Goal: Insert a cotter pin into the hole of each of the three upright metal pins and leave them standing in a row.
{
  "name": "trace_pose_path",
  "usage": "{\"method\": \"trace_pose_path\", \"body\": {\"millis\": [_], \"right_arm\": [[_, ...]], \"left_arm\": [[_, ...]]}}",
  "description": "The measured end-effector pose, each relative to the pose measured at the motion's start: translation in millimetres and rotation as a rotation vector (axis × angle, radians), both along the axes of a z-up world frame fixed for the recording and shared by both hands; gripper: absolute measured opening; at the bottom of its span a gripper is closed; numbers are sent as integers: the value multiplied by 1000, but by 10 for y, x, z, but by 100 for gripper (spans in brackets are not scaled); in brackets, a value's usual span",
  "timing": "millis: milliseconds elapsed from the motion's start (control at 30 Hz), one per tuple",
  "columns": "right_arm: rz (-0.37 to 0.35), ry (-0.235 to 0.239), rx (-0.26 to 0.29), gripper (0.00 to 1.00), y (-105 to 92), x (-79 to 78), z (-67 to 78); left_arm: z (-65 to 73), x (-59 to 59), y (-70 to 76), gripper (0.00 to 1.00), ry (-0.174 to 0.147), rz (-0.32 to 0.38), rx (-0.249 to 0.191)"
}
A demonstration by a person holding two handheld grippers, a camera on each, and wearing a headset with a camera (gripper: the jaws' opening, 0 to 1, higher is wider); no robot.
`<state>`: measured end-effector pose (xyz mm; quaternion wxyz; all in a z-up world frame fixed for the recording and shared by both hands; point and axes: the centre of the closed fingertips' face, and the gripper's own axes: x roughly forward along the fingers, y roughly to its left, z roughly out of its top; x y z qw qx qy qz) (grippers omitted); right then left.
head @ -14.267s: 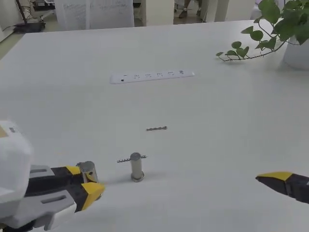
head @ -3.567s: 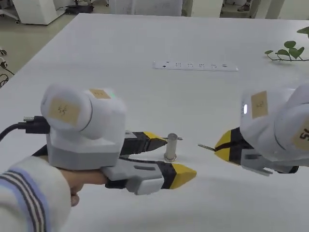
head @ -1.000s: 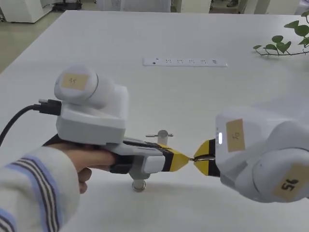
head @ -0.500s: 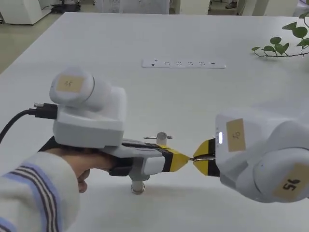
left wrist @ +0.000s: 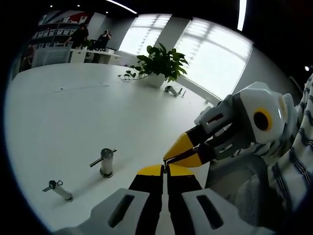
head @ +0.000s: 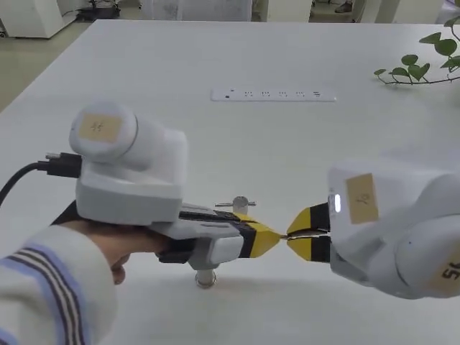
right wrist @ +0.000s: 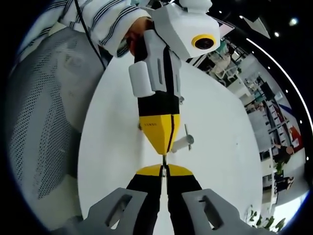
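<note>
My left gripper and my right gripper meet tip to tip above the white table. A thin cotter pin bridges the two tips, and both sets of jaws are shut on it. In the right gripper view the cotter pin runs from my own jaws to the left gripper. An upright metal pin with a cotter pin through it stands just behind the left gripper. A second metal pin shows its base under that gripper. The left gripper view shows both pins, each with a cotter pin through it.
A white power strip lies far back on the table. A potted plant trails leaves at the back right corner. A black cable runs off the left gripper to the left. A striped sleeve is at the bottom left.
Over the last second the two grippers have stayed tip to tip with the cotter pin between them. Earlier, only the right gripper held the cotter pin, apart from the left.
</note>
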<state>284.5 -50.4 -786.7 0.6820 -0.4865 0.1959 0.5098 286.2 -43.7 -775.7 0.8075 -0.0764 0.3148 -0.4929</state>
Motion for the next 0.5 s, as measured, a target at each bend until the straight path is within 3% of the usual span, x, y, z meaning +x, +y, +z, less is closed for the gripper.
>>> {"method": "trace_pose_path", "body": {"millis": [267,367,500], "right_arm": [[25,5,30,12,-3,-11,32],[15,19,68,19,-17,-6,65],[-13,119,149,19,-43,-55,87]], "left_arm": [[-7,-38,20,0,-32,-31,18],[12,-43,43,0,-15,-24,0],[41,-53,75,0,-72,-52,17]]}}
